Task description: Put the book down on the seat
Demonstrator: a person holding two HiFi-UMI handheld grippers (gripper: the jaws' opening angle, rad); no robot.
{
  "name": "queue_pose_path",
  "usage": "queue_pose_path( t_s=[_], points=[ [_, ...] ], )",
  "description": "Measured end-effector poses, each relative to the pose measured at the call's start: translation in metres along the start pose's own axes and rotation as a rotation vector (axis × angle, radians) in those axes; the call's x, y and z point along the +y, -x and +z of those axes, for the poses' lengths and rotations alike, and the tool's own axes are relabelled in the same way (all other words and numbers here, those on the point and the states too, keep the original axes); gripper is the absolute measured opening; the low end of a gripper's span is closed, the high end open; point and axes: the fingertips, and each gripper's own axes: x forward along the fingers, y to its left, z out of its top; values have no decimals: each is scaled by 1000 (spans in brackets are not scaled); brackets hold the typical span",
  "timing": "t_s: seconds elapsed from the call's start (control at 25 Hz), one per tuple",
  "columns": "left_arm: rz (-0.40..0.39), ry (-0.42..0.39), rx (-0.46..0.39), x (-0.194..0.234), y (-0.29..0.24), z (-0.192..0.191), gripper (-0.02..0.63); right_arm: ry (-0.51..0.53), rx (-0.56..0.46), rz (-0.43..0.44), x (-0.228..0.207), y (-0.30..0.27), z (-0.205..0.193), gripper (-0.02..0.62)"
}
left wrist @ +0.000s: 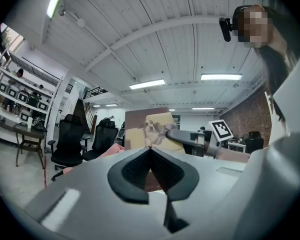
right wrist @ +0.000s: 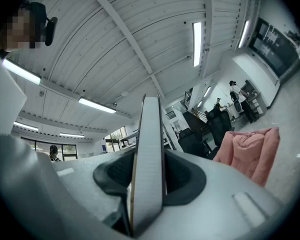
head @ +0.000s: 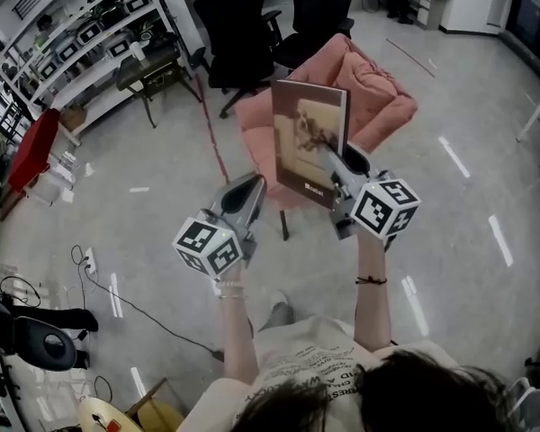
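Head view: the person has both arms out over a grey speckled floor (head: 468, 268). The right gripper (head: 328, 162), just right of centre, grasps a thin brown hardcover book w/ a pale cover picture (head: 309, 138) near its lower right corner. The book stands upright, cover toward the camera. Behind it, upper centre, sits a pink padded seat (head: 378, 93); the book is held up in front of it, not lying on it. The left gripper (head: 250, 187), left of centre, carries nothing. Its tips are near the book's lower left edge; touching or not, can't tell. Black office chairs (head: 243, 25) stand at the top, white shelving racks (head: 81, 43) at upper left, and a red tape line (head: 211, 133) runs across the floor below them.

Left gripper view: the left gripper (left wrist: 150, 151) at bottom centre has its jaws clenched on each other, nothing between. Past them, mid-frame, is the book (left wrist: 150, 126), w/ the right gripper (left wrist: 182, 134) reaching onto it from the right. The black office chairs (left wrist: 70, 139) are at left, and a sliver of the pink seat (left wrist: 107, 151) shows beside the jaws.

Right gripper view: the book (right wrist: 149, 129) is edge-on, a pale vertical strip at lower centre, and the right gripper (right wrist: 147, 159) has its jaws pressed on both faces. The pink seat (right wrist: 250, 151) is at right, clear of the book.
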Motion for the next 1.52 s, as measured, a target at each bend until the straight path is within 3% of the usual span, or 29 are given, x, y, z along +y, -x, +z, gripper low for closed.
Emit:
queue_pose_path(
  t_s=[0.52, 0.88, 1.24, 1.52],
  points=[
    [9, 46, 32, 105, -7, -13, -2, -56, 27, -31, -18, -96, -41, 150],
    [-44, 57, 51, 202, -14, -11, -2, -49, 34, -77, -15, -184, -70, 150],
    [-73, 62, 52, 265, -8, -13, -2, -52, 27, -110, -11, -233, -96, 150],
    [-90, 87, 61, 298, -40, -22, -2, -58, 31, -159, -46, -258, -96, 150]
  ],
)
